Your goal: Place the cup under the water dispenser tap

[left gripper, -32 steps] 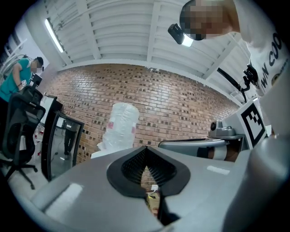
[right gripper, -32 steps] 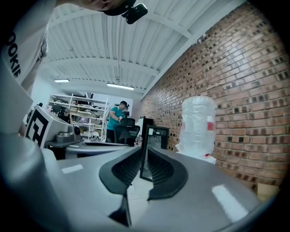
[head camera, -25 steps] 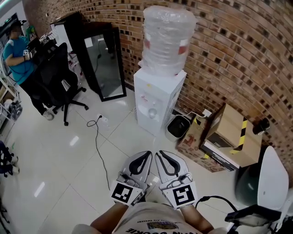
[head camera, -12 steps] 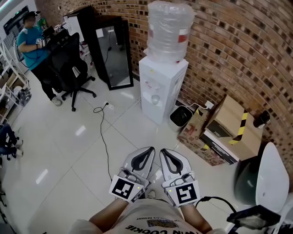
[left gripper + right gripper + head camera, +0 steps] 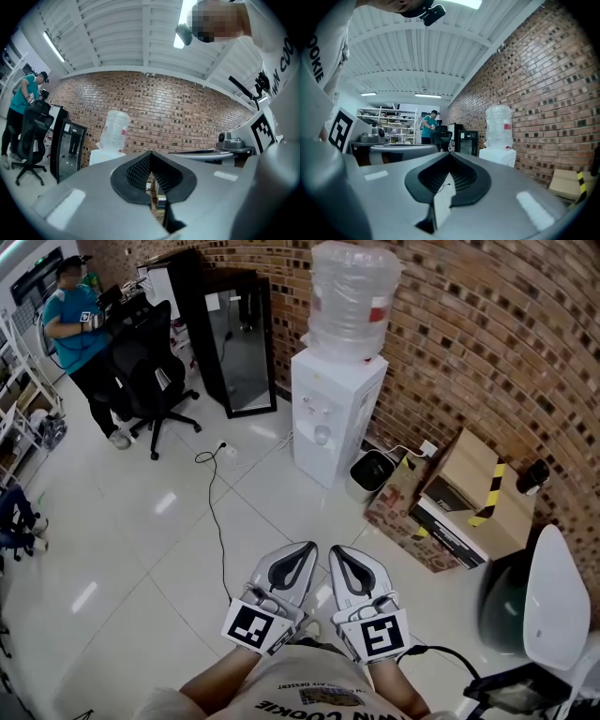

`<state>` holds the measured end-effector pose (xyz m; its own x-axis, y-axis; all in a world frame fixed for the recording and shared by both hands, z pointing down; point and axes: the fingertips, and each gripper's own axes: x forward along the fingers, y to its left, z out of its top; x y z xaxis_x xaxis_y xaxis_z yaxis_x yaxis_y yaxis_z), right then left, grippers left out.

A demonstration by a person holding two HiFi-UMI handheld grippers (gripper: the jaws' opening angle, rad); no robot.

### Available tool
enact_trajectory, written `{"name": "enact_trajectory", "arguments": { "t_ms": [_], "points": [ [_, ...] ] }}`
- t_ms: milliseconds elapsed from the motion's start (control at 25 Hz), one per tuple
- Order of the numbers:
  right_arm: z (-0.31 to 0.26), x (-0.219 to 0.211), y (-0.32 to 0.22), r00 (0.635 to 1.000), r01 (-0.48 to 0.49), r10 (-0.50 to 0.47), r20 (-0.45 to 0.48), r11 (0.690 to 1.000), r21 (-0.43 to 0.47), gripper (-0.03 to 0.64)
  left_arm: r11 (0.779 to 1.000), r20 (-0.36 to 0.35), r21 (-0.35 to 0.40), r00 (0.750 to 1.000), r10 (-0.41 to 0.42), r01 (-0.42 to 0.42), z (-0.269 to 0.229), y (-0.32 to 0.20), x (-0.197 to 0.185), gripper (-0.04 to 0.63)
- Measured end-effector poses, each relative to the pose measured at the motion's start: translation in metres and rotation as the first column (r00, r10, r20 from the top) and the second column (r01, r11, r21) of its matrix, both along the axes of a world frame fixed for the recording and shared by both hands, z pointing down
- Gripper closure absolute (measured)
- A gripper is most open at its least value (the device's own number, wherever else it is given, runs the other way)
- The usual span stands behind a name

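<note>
Tiled floor (image 5: 112, 549) with water dispenser (image 5: 333, 418), boxes (image 5: 469, 507)

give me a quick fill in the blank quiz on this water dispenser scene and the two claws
1. The water dispenser stands against a ___ wall.
2. The left claw and the right claw are both ___, with nothing between their jaws.
3. In the head view, the black-framed mirror leans on the wall to the dispenser's ___.

Missing words: brick; shut; left
</note>
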<state>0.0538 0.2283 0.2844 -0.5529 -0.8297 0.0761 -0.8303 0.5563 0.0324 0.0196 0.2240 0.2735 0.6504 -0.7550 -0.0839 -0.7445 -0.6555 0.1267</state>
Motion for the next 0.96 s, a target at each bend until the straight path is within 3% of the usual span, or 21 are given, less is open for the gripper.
{"name": "enact_trajectory", "arguments": {
  "t_ms": [960],
  "points": [
    [0.002, -0.042, 0.022, 0.999, -0.035, 0.035, -0.016, 0.999, -0.007, 0.611, 1.0, -0.044, 0.009, 0.999, 0.02, -0.02, -0.004, 0.021, -0.045, 0.612]
  ]
}}
